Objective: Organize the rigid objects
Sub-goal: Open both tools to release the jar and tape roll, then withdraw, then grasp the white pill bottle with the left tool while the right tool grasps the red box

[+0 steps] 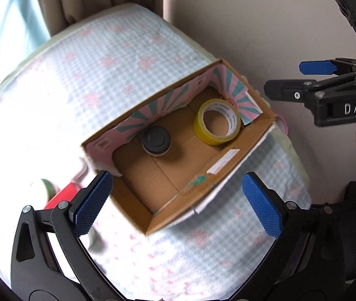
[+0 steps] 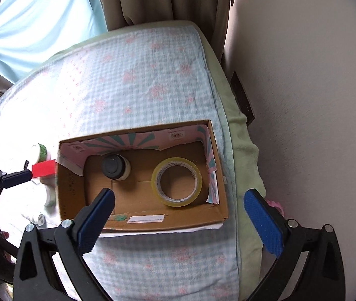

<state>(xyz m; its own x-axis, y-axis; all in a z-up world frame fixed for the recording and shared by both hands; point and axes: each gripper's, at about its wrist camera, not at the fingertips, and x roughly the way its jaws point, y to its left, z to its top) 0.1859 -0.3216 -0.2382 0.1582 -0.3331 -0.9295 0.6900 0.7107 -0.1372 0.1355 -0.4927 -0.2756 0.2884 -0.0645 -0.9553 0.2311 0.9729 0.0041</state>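
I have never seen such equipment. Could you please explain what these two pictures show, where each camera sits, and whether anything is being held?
A person holds two hand tools, each with a two-finger gripper and a camera looking along its blue fingers. One picture comes from the left gripper, the other from the right gripper. Both are open and hold nothing. Below them, on a checked blanket, stands a cardboard box. Inside are a roll of yellow tape and a dark-lidded jar. Beside the box lie a red block and small white containers.
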